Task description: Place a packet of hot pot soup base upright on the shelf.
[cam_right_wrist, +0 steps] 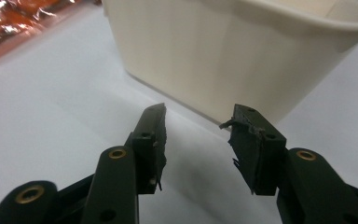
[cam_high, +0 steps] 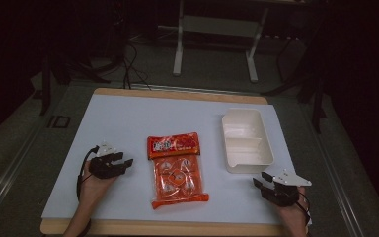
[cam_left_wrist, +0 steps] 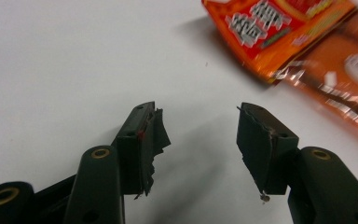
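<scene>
On the white table (cam_high: 128,118): 1 orange snack packet (cam_high: 176,169), lying flat at centre, and 1 cream 2-compartment tray (cam_high: 246,140) to its right. Left gripper (cam_high: 123,162), jaws parted and holding nothing, rests just left of the packet; right gripper (cam_high: 257,183), likewise parted and unladen, sits near the tray's front wall

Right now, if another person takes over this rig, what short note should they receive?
Left gripper: open, holds nothing, beside the orange snack packet.
Right gripper: open, holds nothing, just before the near wall of the white tray.
Packet lies flat at the middle of the white mat; tray stands at the right.
Done: nothing gripped so far.
Left: probably grasp the packet and put it in the tray.
</scene>
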`<state>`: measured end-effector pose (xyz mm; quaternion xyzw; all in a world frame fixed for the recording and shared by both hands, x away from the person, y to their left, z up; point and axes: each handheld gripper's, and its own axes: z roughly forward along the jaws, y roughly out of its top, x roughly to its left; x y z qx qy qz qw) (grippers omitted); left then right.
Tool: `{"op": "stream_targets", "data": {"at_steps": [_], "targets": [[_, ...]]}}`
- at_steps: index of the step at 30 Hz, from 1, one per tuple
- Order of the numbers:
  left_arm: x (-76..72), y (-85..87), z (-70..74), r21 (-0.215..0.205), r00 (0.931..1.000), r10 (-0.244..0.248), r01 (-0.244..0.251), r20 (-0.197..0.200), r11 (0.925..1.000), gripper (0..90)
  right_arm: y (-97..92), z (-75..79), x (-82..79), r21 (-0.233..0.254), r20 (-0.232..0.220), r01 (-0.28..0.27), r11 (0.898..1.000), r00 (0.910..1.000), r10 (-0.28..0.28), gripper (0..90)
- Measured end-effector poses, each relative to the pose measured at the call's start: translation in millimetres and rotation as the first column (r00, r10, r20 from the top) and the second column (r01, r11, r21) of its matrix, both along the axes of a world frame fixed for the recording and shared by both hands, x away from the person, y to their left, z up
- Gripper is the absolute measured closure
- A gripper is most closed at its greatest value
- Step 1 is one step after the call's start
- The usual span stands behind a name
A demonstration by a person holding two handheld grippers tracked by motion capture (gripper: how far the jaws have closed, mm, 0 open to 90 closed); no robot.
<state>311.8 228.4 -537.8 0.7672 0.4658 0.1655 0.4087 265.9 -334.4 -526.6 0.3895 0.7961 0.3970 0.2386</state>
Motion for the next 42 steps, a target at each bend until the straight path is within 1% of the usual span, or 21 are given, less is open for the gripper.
{"op": "stream_targets", "data": {"at_steps": [3, 4, 5, 6, 8, 10, 11, 14, 16, 19, 21, 24, 28, 30, 32, 33, 34, 35, 37, 40, 42], "targets": [[0.9, 0.2, 3.1, -0.027, 1.0000, 0.002, -0.002, -0.001, 0.9996, 46.3, -2.9, 0.4, -0.5, 0.009, 0.010, 0.015, 1.000, 0.9998, -0.015, 56.7], [0.9, 0.2, 3.1, -0.027, 1.0000, 0.002, -0.002, -0.001, 0.9996, 46.2, -2.9, 0.4, -0.5, 0.009, 0.010, 0.015, 1.000, 0.9998, -0.015, 56.7], [1.9, -0.4, 8.4, -0.031, 0.9999, -0.014, 0.014, 0.000, 0.9994, 45.9, -4.1, 0.5, -0.7, 0.013, 0.014, 0.024, 1.000, 0.9996, -0.024, 56.7], [2.4, -0.7, 9.8, -0.034, 0.9998, -0.019, 0.019, 0.001, 0.9993, 45.8, -4.0, 0.5, -0.8, 0.011, 0.013, 0.024, 1.000, 0.9996, -0.024, 56.7], [4.1, -0.9, 12.9, -0.031, 0.9995, -0.032, 0.032, 0.003, 0.9990, 45.1, -3.9, 0.4, -0.6, 0.008, 0.018, 0.022, 1.000, 0.9996, -0.022, 56.6], [6.6, -2.3, 16.3, -0.010, 0.9991, -0.040, 0.040, 0.013, 0.9992, 44.1, -2.2, 0.0, -0.7, -0.002, 0.017, 0.020, 1.000, 0.9996, -0.020, 56.5], [8.3, -3.2, 17.9, -0.007, 0.9982, -0.057, 0.057, 0.021, 0.9983, 44.3, -1.5, -0.1, -0.8, -0.005, 0.018, 0.021, 1.000, 0.9996, -0.021, 56.4], [14.6, -8.4, 24.3, -0.009, 0.9929, -0.111, 0.111, 0.042, 0.9937, 44.5, -0.3, -0.7, -0.6, -0.012, 0.017, 0.023, 1.000, 0.9996, -0.022, 56.1], [20.1, -13.9, 29.7, 0.006, 0.9877, -0.146, 0.146, 0.055, 0.9892, 44.5, 0.0, -0.9, -0.4, -0.017, 0.017, 0.024, 1.000, 0.9996, -0.024, 56.0], [31.4, -22.8, 36.6, 0.028, 0.9810, -0.186, 0.184, 0.057, 0.9825, 45.0, 0.7, -1.1, -0.3, -0.022, 0.016, 0.022, 1.000, 0.9996, -0.022, 55.8], [40.1, -28.4, 38.5, 0.027, 0.9776, -0.204, 0.203, 0.050, 0.9787, 45.1, 1.2, -1.1, -0.2, -0.028, 0.018, 0.020, 0.999, 0.9996, -0.019, 55.8], [52.8, -37.0, 35.9, -0.001, 0.9745, -0.222, 0.222, 0.036, 0.9751, 45.3, 1.6, -1.2, 0.0, -0.031, 0.019, 0.017, 0.999, 0.9997, -0.016, 55.8], [67.3, -50.8, 32.2, 0.012, 0.9710, -0.238, 0.238, 0.020, 0.9712, 45.5, 1.6, -1.7, 0.4, -0.032, 0.018, 0.016, 0.999, 0.9997, -0.015, 55.8], [74.7, -58.0, 31.7, -0.001, 0.9691, -0.246, 0.246, 0.015, 0.9692, 46.2, 1.7, -1.8, 0.8, -0.034, 0.018, 0.013, 0.999, 0.9998, -0.013, 55.9], [81.9, -66.7, 31.2, 0.003, 0.9662, -0.258, 0.258, 0.010, 0.9662, 46.4, 2.1, -2.0, 0.9, -0.034, 0.018, 0.014, 0.999, 0.9998, -0.014, 55.9], [86.3, -72.4, 30.3, 0.000, 0.9633, -0.268, 0.268, 0.001, 0.9633, 46.4, 2.3, -2.0, 0.9, -0.035, 0.017, 0.015, 0.999, 0.9998, -0.014, 55.8], [86.3, -72.4, 30.3, 0.000, 0.9633, -0.268, 0.268, 0.001, 0.9633, 46.4, 2.3, -2.0, 0.9, -0.035, 0.017, 0.015, 0.999, 0.9998, -0.014, 55.8], [92.0, -81.2, 29.0, 0.021, 0.9589, -0.283, 0.284, -0.015, 0.9587, 46.4, 2.4, -1.9, 0.8, -0.035, 0.017, 0.014, 0.999, 0.9998, -0.014, 55.8], [98.1, -90.1, 28.1, 0.040, 0.9529, -0.301, 0.303, -0.033, 0.9523, 46.2, 1.8, -1.5, 0.5, -0.039, 0.018, 0.012, 0.999, 0.9998, -0.011, 55.8], [107.6, -101.7, 28.3, 0.052, 0.9421, -0.330, 0.333, -0.061, 0.9415, 46.0, 1.0, -1.3, 0.6, -0.039, 0.018, 0.013, 0.999, 0.9998, -0.012, 55.8], [112.8, -106.9, 28.6, 0.064, 0.9365, -0.342, 0.347, -0.075, 0.9356, 45.8, 0.7, -1.3, 0.7, -0.039, 0.018, 0.012, 0.999, 0.9998, -0.011, 55.8]]}}
